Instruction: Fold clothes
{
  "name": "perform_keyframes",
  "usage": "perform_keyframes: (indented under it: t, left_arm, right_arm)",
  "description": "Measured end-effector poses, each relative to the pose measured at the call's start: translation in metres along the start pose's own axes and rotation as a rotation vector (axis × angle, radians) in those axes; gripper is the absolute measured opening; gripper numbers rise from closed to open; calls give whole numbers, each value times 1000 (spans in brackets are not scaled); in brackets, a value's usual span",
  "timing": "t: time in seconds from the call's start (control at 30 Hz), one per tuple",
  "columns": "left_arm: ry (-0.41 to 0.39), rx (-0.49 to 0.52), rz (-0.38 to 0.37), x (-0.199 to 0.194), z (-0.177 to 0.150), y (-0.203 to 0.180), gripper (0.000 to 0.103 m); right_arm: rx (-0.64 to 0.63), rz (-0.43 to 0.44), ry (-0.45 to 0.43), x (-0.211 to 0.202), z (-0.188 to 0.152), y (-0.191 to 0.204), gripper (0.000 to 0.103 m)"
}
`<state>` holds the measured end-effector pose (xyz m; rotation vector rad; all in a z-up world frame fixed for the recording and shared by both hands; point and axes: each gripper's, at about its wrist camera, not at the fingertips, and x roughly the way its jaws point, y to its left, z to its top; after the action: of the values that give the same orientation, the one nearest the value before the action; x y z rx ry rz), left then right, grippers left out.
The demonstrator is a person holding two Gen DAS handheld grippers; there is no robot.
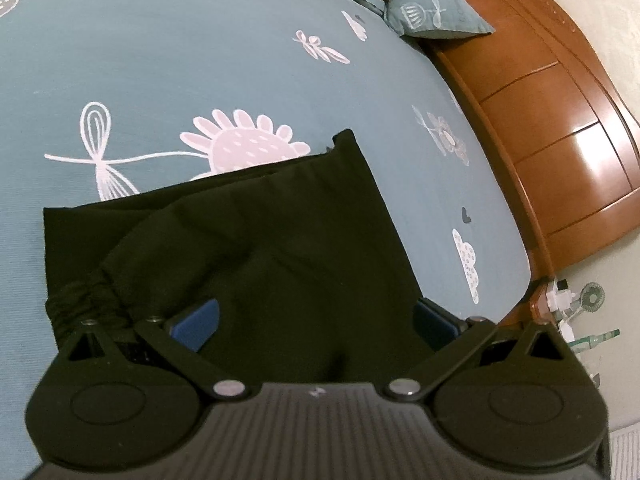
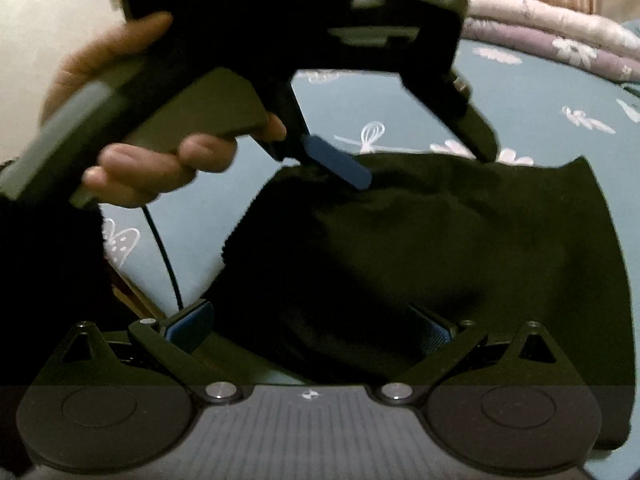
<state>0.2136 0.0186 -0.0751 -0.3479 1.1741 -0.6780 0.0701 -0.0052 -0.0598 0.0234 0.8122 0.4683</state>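
- A dark garment (image 1: pixel 240 240) lies partly folded on a blue flowered bedsheet (image 1: pixel 200 60), near the bed's right edge and its wooden bed frame (image 1: pixel 560 140).
- The left gripper (image 1: pixel 316 320) hovers over the garment's near end with its 2 blue-padded fingers (image 1: pixel 200 320) spread wide, holding nothing.
- The right gripper (image 2: pixel 312 324) is likewise wide open above the cloth; whether its pads touch the fabric cannot be told.
- In the right wrist view, a hand (image 2: pixel 160 160) holds the other gripper at the garment's far left edge.
- The cloth looks light, soft and limp, likely to sag and bunch.
- The gathered waistband (image 1: pixel 88 300) at near left looks the firmest place to pinch, with a corner for the second grip.
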Motion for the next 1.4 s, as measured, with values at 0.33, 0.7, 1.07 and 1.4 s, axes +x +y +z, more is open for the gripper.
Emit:
perform_keyframes:
  t: [0.33,0.7,1.07,1.4]
  left_arm:
    - [-1,-29,7,1,2,8,102]
    - [5,-45,16,5,4,13,102]
    - [-14,-69,-8,-2,4,20,102]
    - [-25,-72,-8,-5,6,20,102]
  right_arm:
    - [10,-55,-6,-6,-22,-9,103]
    - [183,-90,-4,-25,-24,-50,103]
    - [172,-290,-90,-56,-15,-72,103]
    - [707,-104,-180,-91,-34,-164,103]
